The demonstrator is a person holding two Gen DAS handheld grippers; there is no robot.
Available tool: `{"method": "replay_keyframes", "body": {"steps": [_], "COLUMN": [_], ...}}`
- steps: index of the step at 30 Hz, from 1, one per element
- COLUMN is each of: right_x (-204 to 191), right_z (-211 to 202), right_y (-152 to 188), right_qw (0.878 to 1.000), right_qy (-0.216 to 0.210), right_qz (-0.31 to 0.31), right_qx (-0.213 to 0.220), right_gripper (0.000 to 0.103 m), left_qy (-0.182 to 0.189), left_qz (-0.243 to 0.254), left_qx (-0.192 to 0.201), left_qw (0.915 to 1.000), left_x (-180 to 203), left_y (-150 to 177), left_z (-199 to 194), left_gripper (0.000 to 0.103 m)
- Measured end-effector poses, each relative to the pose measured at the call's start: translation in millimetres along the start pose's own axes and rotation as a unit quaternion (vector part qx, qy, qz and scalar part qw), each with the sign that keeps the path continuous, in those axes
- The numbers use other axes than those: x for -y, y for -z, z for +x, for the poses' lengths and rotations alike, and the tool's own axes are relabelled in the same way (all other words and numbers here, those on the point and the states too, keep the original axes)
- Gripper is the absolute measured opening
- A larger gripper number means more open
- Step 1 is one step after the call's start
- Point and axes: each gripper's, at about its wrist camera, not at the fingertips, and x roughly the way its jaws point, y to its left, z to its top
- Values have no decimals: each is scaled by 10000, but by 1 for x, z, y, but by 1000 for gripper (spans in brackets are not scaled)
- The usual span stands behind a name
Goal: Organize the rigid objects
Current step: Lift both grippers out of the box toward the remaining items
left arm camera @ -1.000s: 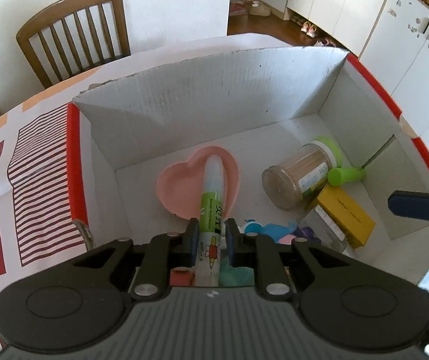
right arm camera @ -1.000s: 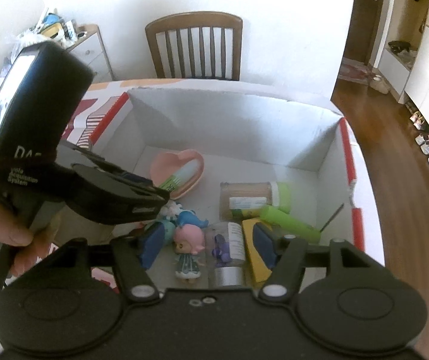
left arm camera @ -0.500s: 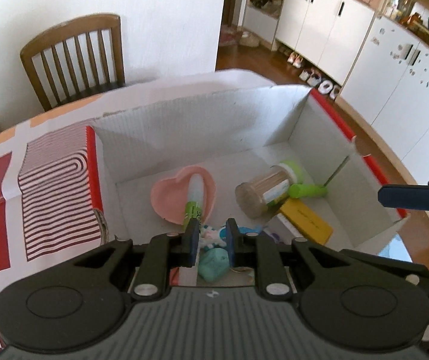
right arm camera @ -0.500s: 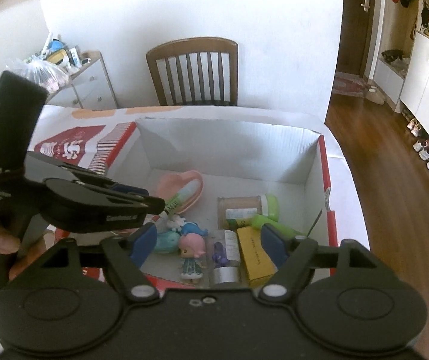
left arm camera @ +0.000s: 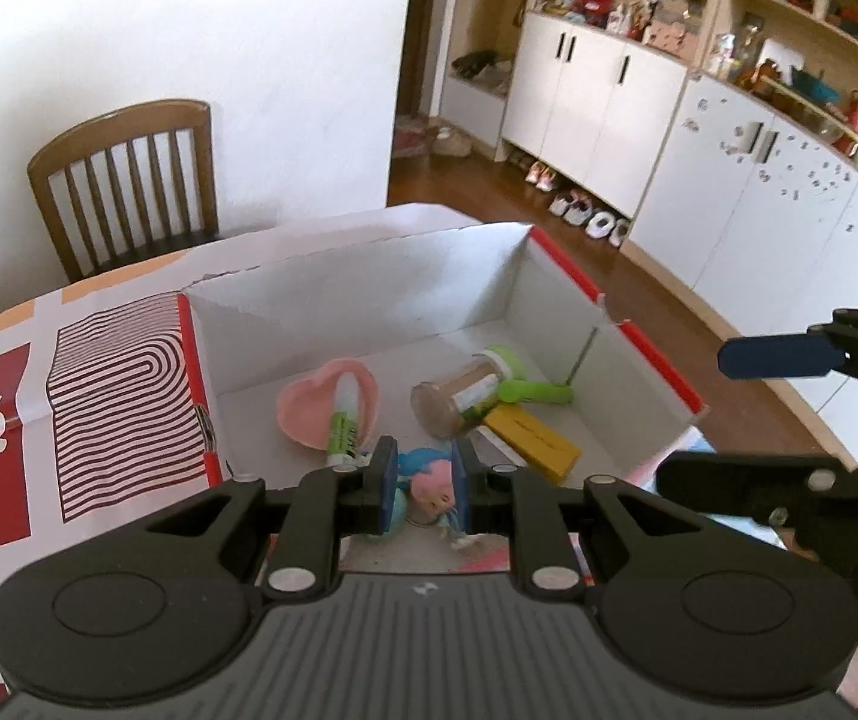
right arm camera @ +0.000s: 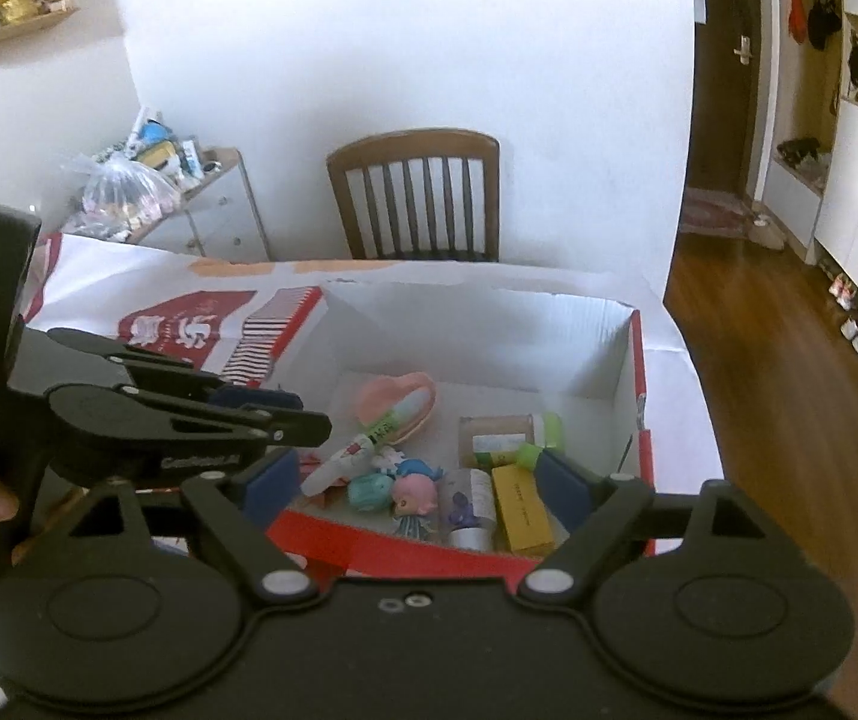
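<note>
Both grippers have lifted clear: left gripper (left arm camera: pixel 423 483) closed and empty, glue stick (left arm camera: pixel 345 420) dropped ahead in the box (left arm camera: pixel 369 306); right gripper (right arm camera: pixel 411 489) opening, empty.

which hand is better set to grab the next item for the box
Right, probably. The right gripper has nothing between its jaws, which are opening, while the left gripper has its jaws nearly shut. Both hang above the box.

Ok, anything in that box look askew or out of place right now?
Mostly a jumble. The glue pen lies slanted with one end on the pink heart dish and the other off its rim. The toothpick jar lies tipped on its side against the yellow box. Nothing looks spilled or broken.
</note>
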Motion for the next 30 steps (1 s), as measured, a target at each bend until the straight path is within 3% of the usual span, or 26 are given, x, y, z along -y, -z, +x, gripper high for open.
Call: {"method": "replay_keyframes", "body": {"steps": [4,6,8,9,16,30], "right_x": [4,7,10,10,10,2], "right_z": [-20,-28,-33,-35,-34,-8], "right_y": [10,16,23,27,62,132], "right_qw": [9999,9997,9997,9997,9999,9977], "right_qy": [29,70,95,107,92,289], "right_qz": [-67,-80,-97,-103,-129,15], "right_qx": [156,201,219,217,-20,-607], "right_gripper": [90,92,93,94,101,102], "left_qy": [60,84,91,64,102,333], "left_qz": [-4,-67,-146,-141,-51,65], "left_qx": [139,183,308,406,352,82], "left_qw": [9999,9998,9994,9991,9993,9994], "left_x": [4,4,4,5,21,54], "left_y": [11,17,24,28,47,86], "left_z": [-15,-20,-27,-30,-30,6], "left_gripper": [21,35,68,72,73,103]}}
